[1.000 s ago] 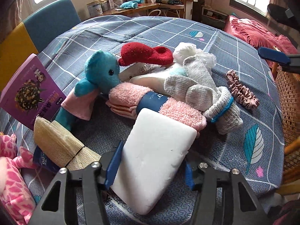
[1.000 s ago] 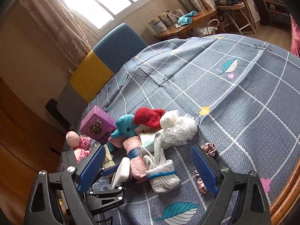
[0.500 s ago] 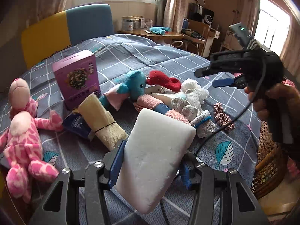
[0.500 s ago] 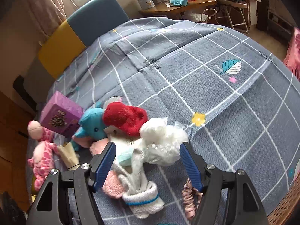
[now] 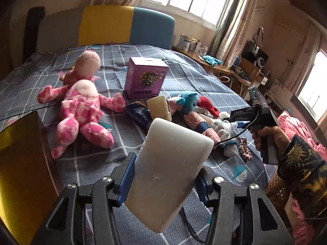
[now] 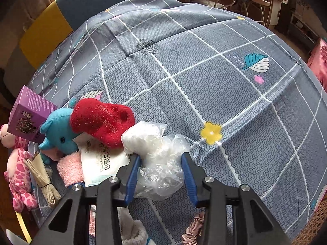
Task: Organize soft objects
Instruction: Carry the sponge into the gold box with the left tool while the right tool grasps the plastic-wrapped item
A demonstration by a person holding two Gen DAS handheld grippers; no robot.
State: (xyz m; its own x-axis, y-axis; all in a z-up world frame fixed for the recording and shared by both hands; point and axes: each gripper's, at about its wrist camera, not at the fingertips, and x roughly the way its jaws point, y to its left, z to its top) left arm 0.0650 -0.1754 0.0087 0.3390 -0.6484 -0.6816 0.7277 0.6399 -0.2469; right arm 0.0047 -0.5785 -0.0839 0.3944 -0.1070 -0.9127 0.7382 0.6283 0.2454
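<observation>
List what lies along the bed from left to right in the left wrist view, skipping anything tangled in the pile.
Pink plush toy → purple box → blue plush elephant → pink scrunchie → hand holding the right gripper.

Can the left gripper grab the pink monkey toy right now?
Probably not yet. The left gripper is full: its jaws are clamped on the white sponge. The pink monkey lies in the open on the bed with nothing covering it, so once the sponge is put down, the way looks free.
</observation>
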